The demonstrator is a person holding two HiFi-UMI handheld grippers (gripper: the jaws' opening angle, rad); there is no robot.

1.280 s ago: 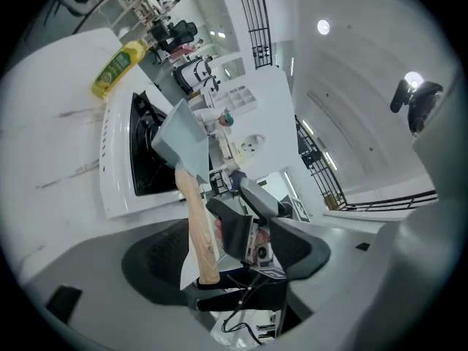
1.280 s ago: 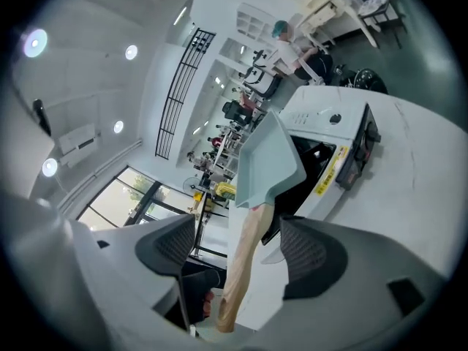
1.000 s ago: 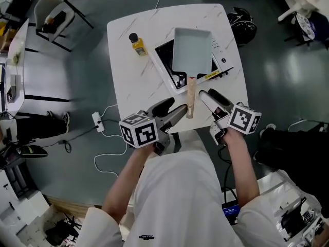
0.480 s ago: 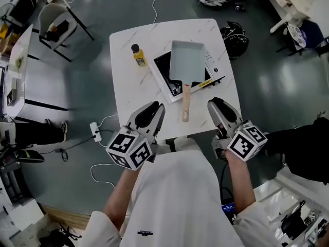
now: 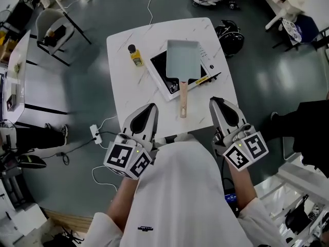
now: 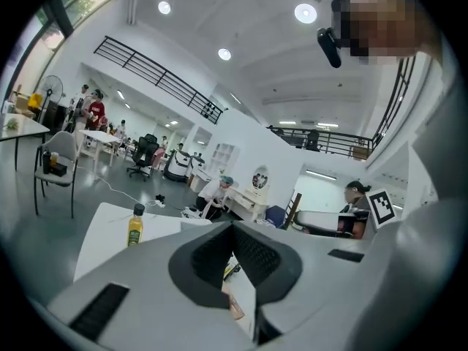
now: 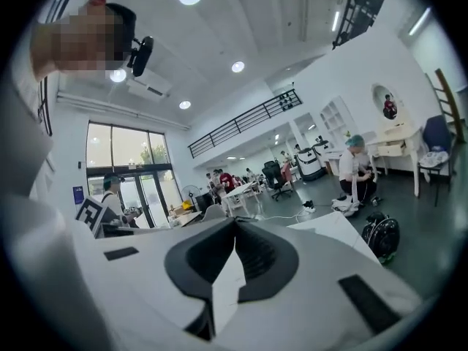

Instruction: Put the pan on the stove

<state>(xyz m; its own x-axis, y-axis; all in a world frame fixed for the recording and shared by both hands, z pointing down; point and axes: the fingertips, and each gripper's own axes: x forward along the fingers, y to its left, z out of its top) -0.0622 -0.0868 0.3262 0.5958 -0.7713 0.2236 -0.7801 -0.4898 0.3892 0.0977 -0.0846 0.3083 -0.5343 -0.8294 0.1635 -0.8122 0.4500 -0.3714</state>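
Pan placement looks finished: nearest the person, the left gripper and right gripper have pulled back from the table, jaws just closed together, pinching nothing. Beyond them it rests on the stove, handle pointing back.

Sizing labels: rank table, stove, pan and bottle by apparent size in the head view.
1. white marbled table
2. black-and-white flat stove, partly covered
3. pale blue rectangular pan with wooden handle
4. yellow black-capped bottle

Open lab hall, mezzanine railing, office chairs, scattered worktables
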